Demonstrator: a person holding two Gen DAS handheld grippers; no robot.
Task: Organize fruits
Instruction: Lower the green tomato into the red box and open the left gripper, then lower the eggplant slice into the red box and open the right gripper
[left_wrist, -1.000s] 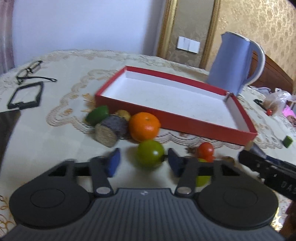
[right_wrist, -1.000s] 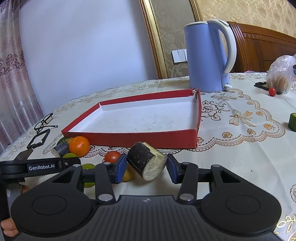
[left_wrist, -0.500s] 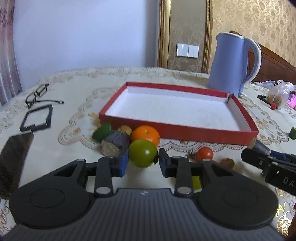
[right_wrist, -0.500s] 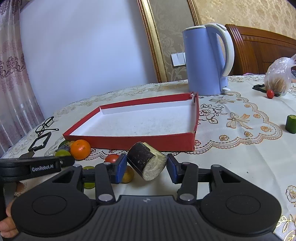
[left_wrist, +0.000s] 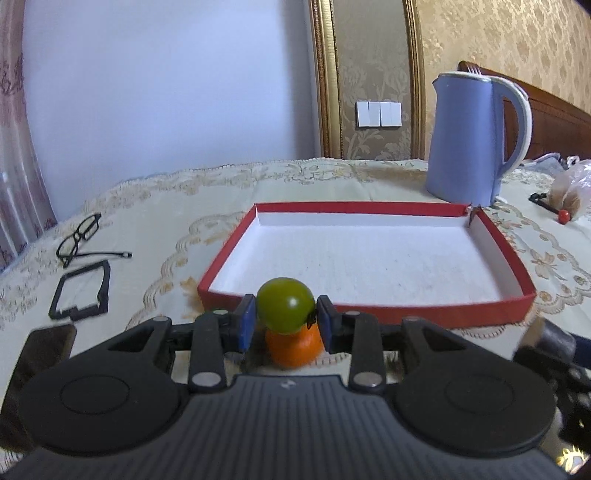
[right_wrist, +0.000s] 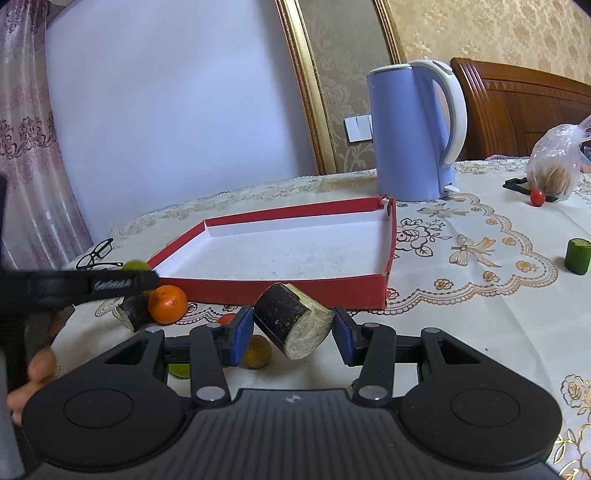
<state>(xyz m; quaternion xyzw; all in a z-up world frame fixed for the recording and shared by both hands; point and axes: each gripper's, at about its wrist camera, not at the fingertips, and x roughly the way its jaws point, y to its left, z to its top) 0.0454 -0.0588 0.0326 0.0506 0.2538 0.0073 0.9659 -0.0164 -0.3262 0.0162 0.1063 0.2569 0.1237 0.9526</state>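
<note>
Both tongs clamped, angled downward

kettle behind tray, glasses left (frame nearer) — orange before tray

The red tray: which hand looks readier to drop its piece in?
Probably left: the left gripper holds its green fruit right at the red tray's near wall, seemingly above its rim.

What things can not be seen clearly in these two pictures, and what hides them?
- Left wrist view: the orange is half hidden behind the green tomato that the left gripper holds.
- Right wrist view: a yellow-green fruit is mostly covered by the right gripper.
- Right wrist view: the contents of the plastic bag are too blurred to name.
</note>
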